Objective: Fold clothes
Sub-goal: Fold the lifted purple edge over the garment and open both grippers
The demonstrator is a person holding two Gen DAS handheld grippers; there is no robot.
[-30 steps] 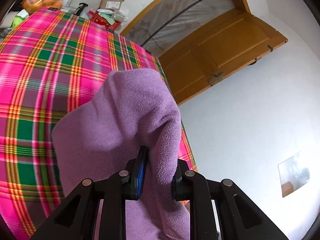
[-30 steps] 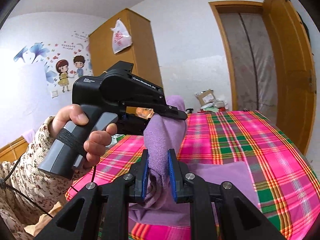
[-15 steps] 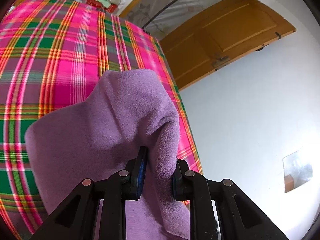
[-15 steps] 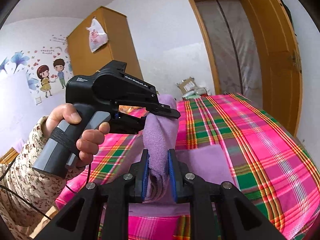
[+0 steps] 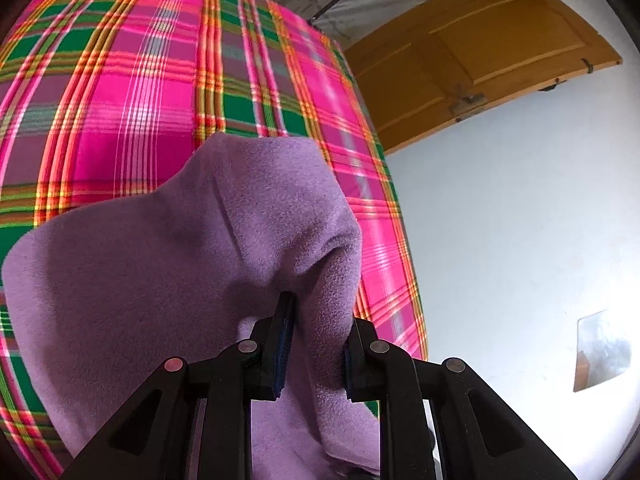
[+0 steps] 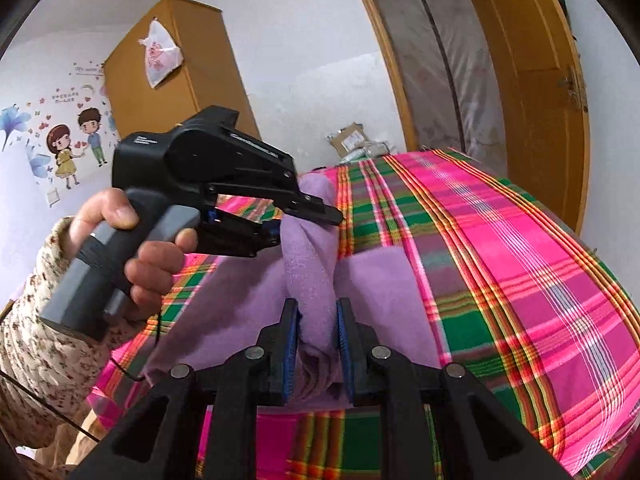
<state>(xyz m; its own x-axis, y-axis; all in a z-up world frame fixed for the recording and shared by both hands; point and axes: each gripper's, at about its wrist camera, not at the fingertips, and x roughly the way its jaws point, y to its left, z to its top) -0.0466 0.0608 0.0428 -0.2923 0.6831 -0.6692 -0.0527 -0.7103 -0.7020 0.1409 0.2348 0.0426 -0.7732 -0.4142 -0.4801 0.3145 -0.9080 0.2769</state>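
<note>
A soft purple fleece garment [image 5: 168,280] hangs bunched between two grippers above a bed covered in a pink, green and yellow plaid blanket [image 5: 132,92]. The left gripper [image 5: 314,354] clamps a thick fold of it; the jaws are easing slightly apart, yet the pads look to be pressing the cloth. In the right wrist view, the right gripper [image 6: 318,354] pinches another fold at 6 o'clock, while the left one, held in a hand [image 6: 132,256] with a floral sleeve, bites the same cloth towards 11 o'clock.

The fleece looks light, limp and thick, so it will probably sag and drape rather than hold a crease; its nap should give the pads good friction. Edges or corners appear the best holds, since bunched middles would let layers slide.

A cardboard box [image 6: 352,140] sits beyond the bed at 12 o'clock; its contents cannot be made out. A white plastic bag [image 6: 160,54] hangs on the wooden wardrobe [image 6: 208,68].
</note>
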